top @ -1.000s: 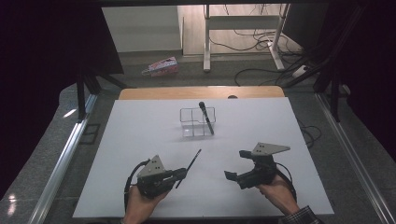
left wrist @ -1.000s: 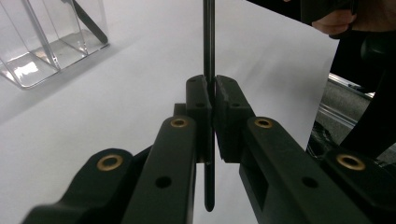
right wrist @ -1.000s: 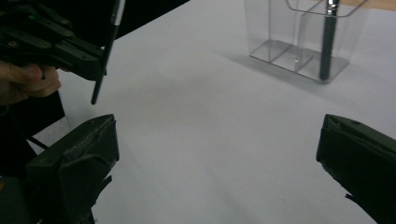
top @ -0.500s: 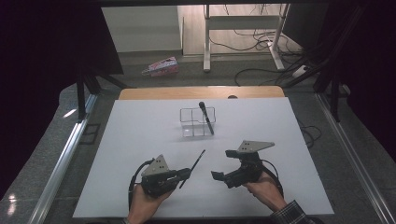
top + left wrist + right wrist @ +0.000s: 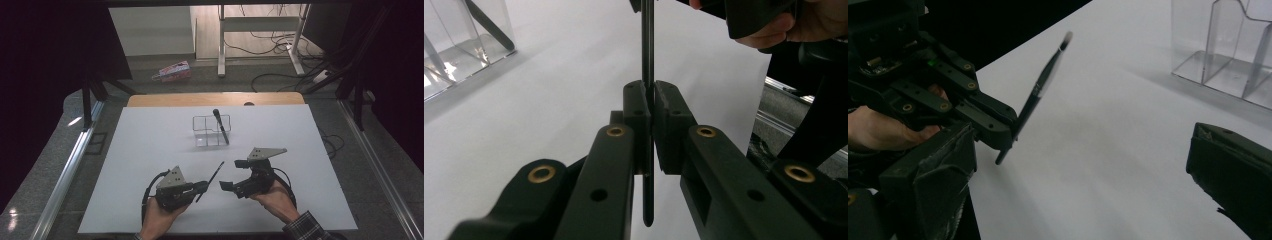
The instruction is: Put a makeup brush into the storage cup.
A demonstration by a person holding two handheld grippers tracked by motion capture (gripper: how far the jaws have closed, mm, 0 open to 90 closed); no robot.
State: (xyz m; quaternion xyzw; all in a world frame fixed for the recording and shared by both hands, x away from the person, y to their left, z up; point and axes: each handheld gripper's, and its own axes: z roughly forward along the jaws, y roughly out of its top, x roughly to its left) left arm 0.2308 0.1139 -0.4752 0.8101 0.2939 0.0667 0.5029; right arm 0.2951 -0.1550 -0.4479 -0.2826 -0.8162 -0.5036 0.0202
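Above the white tabletop [image 5: 150, 150], the left hand-held gripper [image 5: 202, 186] clamps a thin black brush [image 5: 210, 181]; the right hand-held gripper [image 5: 230, 175] gapes wide beside it. Handover and placing into the clear organizer [image 5: 211, 131] likely remain.

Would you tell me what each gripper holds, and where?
Left gripper clamps a thin brush near its handle end; right gripper is open, holding nothing.

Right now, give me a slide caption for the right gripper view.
Left hand-held gripper clamps a thin black brush tilted above the white table, clear acrylic organizer beyond.
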